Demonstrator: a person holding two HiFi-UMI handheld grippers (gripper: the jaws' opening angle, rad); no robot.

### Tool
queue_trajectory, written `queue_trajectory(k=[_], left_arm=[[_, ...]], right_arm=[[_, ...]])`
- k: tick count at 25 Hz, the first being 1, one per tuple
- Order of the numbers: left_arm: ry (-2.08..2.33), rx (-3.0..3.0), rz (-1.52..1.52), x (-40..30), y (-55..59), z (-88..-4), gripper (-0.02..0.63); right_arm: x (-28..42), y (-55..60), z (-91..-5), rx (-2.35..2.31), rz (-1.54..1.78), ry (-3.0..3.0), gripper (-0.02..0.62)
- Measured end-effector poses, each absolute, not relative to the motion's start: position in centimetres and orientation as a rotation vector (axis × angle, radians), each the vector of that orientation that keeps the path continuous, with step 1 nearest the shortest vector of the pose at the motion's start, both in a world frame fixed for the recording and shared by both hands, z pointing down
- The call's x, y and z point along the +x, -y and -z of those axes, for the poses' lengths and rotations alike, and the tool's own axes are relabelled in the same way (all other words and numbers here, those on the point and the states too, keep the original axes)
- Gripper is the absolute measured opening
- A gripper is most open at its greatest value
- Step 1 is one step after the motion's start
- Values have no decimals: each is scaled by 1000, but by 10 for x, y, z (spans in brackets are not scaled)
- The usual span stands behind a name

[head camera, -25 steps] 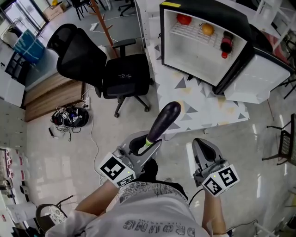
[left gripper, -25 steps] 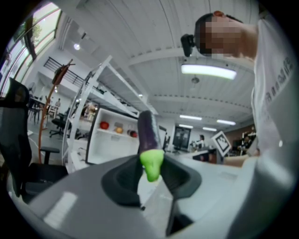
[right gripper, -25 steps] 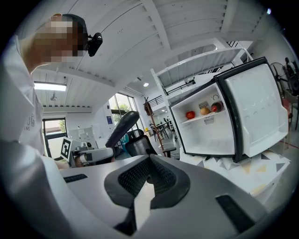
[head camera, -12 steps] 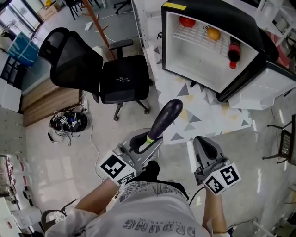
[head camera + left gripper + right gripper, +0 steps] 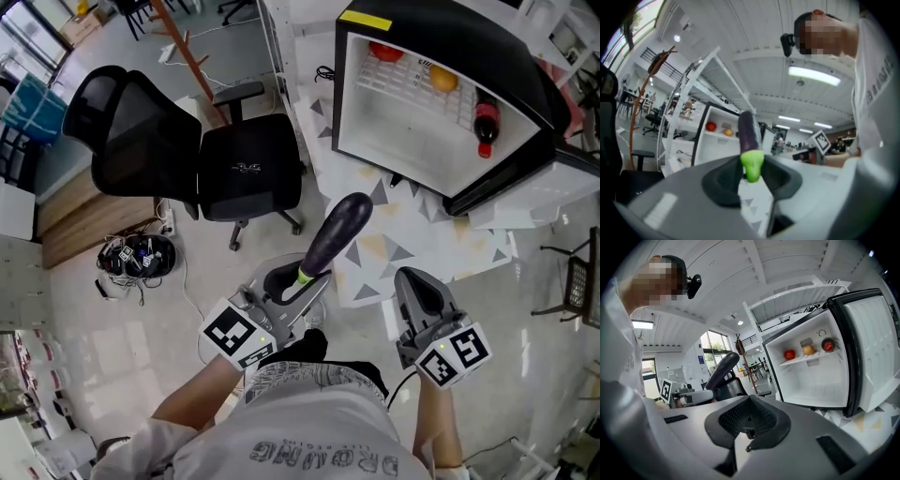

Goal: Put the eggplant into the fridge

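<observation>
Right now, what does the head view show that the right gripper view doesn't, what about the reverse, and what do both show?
Only the head view: the cable bundle on the floor, and the eggplant's green stem clamped in the left gripper.
Only the right gripper view: the ceiling beams and the head camera.
Both: the eggplant, the black office chair, the right gripper, shut and empty, and the open fridge with a red fruit, an orange fruit and a bottle.
</observation>
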State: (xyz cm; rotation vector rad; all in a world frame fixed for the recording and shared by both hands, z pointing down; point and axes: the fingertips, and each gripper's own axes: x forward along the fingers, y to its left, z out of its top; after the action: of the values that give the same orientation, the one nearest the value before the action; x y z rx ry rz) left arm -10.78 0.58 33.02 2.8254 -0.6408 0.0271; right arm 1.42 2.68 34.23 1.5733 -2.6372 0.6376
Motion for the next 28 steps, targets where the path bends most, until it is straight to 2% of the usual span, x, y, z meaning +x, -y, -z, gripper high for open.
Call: queue_trajectory(k=[14,28], left_arm=[[594,2834,-66,-119,48,-338,115],[632,2794,-112,-67,92,-366,115]], right_arm=[[0,25,-342,1617,-642,2622,3],[42,65,-359,1606,-683,2624,3]])
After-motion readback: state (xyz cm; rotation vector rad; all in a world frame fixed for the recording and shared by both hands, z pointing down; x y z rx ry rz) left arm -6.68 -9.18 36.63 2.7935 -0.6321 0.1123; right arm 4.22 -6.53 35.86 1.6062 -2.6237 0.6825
